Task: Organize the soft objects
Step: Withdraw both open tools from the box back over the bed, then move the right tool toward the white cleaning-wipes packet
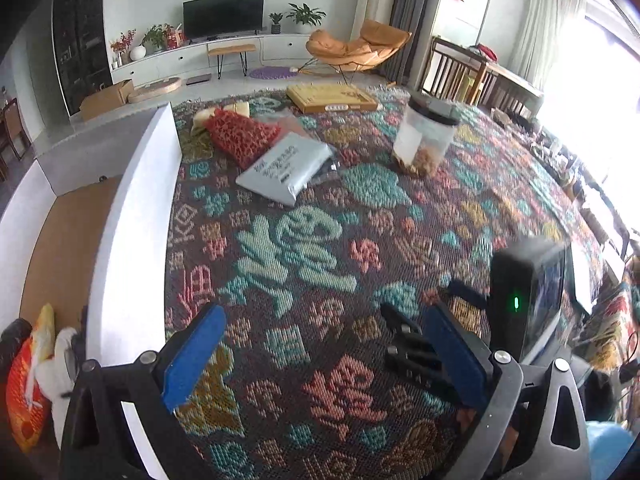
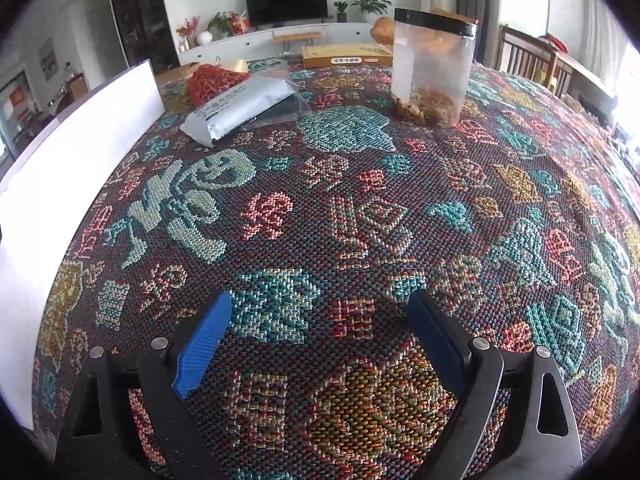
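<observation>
On the patterned cloth lie a grey plastic mailer bag and, just behind it, a red net pouch. Far from both, my left gripper stands open over bare cloth, nothing between its blue pads. Close on its left is the white box with a brown floor. In the box's near corner lies a red, yellow and white soft thing. My right gripper is open too, low over the cloth and empty. Its black body shows to the right in the left wrist view.
A clear jar with a black lid stands at the back right, brown bits at its bottom. A flat yellow box lies at the far edge. The white box wall runs along the left. Chairs stand beyond the table.
</observation>
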Tool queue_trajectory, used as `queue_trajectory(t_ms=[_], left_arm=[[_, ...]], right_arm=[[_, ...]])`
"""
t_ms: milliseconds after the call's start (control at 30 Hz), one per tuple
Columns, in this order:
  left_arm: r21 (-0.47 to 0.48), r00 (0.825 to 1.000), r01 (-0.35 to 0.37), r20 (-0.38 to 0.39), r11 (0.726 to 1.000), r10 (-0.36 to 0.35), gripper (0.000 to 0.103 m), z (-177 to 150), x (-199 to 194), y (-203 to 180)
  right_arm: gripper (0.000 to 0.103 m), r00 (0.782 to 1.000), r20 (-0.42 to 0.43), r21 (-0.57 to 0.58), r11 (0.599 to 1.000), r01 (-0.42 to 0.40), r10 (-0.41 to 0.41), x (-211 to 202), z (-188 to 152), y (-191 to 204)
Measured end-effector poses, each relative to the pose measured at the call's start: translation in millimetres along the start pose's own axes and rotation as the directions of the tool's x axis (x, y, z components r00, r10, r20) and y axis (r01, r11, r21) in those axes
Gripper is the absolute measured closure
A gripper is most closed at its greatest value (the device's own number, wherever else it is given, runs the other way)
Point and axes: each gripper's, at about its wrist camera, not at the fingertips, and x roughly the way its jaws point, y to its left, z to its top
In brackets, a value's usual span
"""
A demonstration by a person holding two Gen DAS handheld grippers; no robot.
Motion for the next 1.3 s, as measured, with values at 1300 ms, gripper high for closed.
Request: queue_trajectory(t_ms=[1300], left_arm=[[-0.013,0.990,-0.113,-0.088,0.994,0.111,0.004,16.5,141.8,13.9]], right_arm=[[0.012,0.993,0.117,0.454,0.890,-0.041,-0.014,-50.1,-15.5,-99.3]])
